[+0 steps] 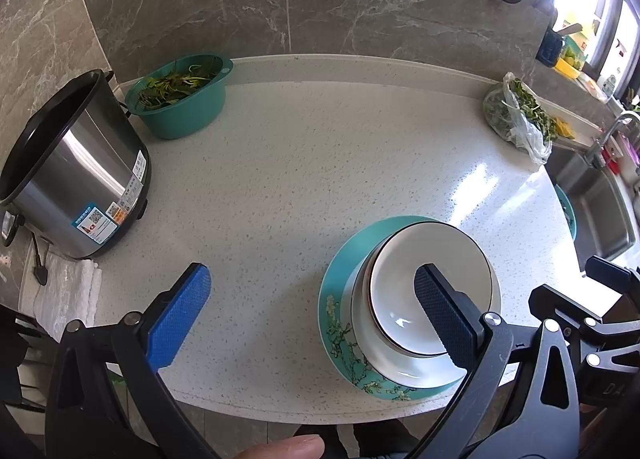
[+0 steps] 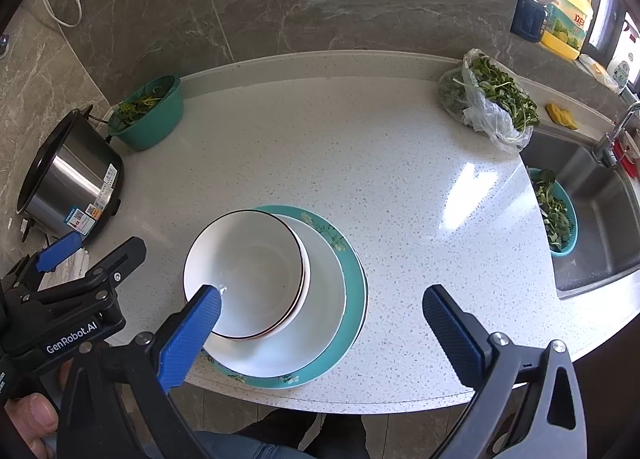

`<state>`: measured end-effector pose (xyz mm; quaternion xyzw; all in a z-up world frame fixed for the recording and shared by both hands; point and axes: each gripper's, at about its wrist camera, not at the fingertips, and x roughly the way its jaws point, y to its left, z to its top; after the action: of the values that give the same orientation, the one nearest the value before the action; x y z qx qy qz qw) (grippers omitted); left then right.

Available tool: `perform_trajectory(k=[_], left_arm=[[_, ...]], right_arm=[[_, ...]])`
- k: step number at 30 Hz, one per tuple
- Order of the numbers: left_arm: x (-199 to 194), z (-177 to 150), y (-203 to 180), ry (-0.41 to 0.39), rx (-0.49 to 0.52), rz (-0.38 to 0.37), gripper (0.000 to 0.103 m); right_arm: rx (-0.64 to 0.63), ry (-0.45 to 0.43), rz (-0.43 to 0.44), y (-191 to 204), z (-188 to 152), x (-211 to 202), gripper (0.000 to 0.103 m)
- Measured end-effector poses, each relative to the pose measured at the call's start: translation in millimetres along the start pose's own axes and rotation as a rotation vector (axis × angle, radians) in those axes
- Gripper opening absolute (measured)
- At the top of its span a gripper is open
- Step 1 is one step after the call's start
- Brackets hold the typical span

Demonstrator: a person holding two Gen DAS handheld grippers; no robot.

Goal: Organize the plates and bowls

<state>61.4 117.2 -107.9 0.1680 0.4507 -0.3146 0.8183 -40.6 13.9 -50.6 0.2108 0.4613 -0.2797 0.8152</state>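
Left gripper [image 1: 312, 299] and right gripper [image 2: 322, 317], jaws spread wide and empty, flank stacked glossy white bowls [image 2: 244, 271] on a round teal floral plate [image 2: 352, 279] near the front edge of the speckled surface [image 2: 360, 163]. Beyond: steel cooker [image 2: 72, 183], teal colander [image 2: 148, 115], bagged greens [image 2: 488, 107].

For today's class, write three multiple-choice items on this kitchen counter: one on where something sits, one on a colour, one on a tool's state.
1. Where is the white bowl?
A. In the sink
B. On top of the plate stack
C. Beside the cooker

2. What colour is the bottom plate?
A. Red
B. Teal
C. Black

3. What state is the right tool in?
A. Open, holding nothing
B. Shut on the bowl
C. Shut on a plate

Answers: 1 B, the bowl sits on a white plate atop the teal one. 2 B, its floral rim is teal. 3 A, its fingers stand wide apart, empty.
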Motion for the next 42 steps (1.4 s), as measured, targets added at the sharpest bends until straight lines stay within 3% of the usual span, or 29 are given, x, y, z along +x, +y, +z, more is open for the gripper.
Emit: perform_trajectory(k=[42], left_arm=[[7.0,-4.4,-6.9,0.032,0.003,-0.002,0.103]], right_arm=[[-0.009,0.031,0.002,0.0,-2.0,7.4,0.103]])
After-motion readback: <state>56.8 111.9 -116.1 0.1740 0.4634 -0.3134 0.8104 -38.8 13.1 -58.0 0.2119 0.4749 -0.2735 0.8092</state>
